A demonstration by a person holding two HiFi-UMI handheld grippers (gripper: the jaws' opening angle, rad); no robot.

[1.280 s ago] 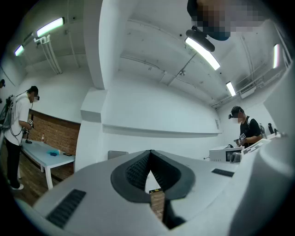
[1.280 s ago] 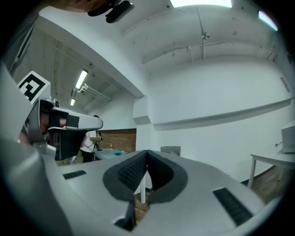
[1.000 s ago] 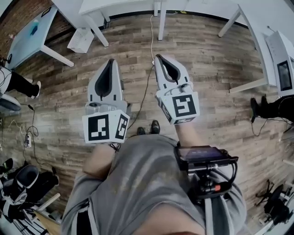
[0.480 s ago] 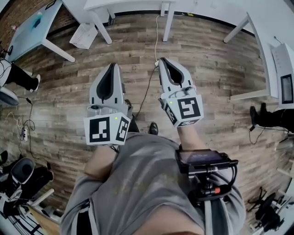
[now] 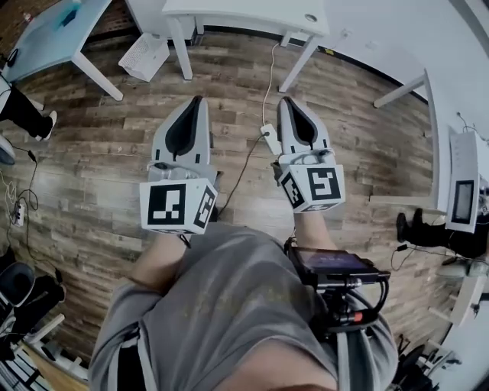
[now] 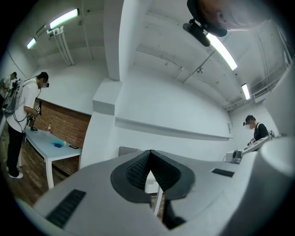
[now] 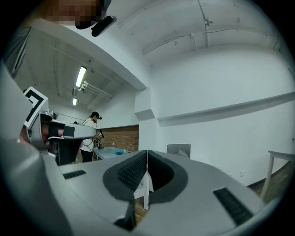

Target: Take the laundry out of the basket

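No laundry and no basket that I can make out show in any view. Both grippers are held out in front of me at waist height, over the wooden floor [image 5: 114,176]. My left gripper [image 5: 197,101] has its jaws shut tip to tip with nothing between them; the left gripper view shows the same closed tips [image 6: 150,152] pointing at a white wall. My right gripper [image 5: 289,101] is shut and empty too, its closed tips [image 7: 147,151] aimed towards a white wall and a table leg.
White tables [image 5: 252,11] stand ahead, with a pale blue table [image 5: 46,38] at the far left. A white box-like object [image 5: 145,55] sits on the floor by a table leg. A cable and power strip [image 5: 269,139] lie between the grippers. Another person [image 6: 23,110] stands at the blue table.
The floor and tables have slid down and closer in the head view as I move forward. Both grippers stay shut, side by side and empty.
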